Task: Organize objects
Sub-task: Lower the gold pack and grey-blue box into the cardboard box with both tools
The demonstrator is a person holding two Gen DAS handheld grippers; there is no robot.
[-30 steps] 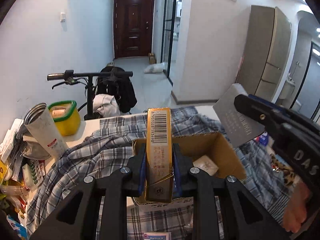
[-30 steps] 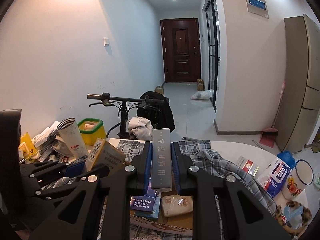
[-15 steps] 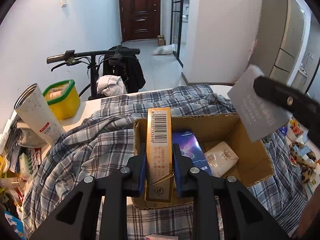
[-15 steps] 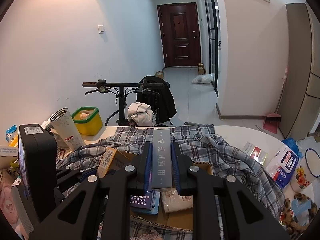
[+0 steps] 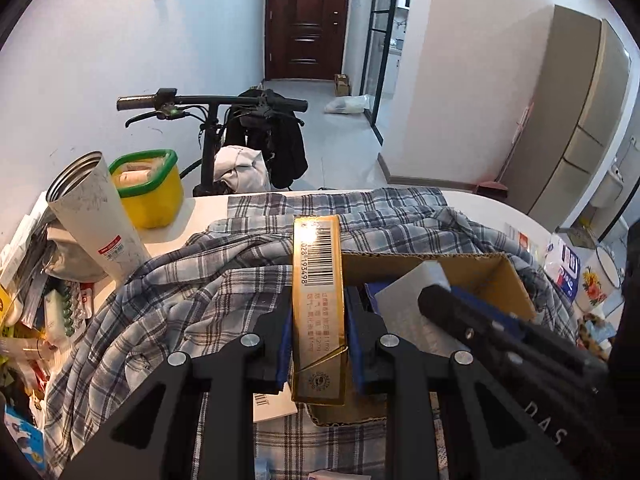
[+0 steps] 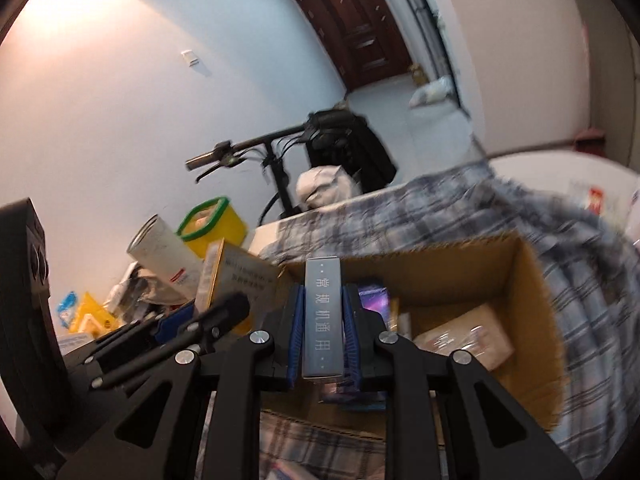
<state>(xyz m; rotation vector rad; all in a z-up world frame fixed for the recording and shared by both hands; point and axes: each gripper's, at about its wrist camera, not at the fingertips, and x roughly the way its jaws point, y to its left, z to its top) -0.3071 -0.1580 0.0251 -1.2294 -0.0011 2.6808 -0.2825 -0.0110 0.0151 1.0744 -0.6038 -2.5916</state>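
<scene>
Two grippers each clamp a slim box edge-on for dropping into the cardboard box (image 5: 516, 280) at frame centre on the plaid cloth (image 5: 192, 288): left gripper (image 5: 318, 344) pinches the gold box (image 5: 318, 304), right gripper (image 6: 322, 340) pinches the grey box (image 6: 322, 316), both poised over its open top.

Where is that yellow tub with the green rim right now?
The yellow tub stands at the left of the left wrist view, on the white table by the wall, right behind the tilted white cylinder can and before the bicycle.
</scene>
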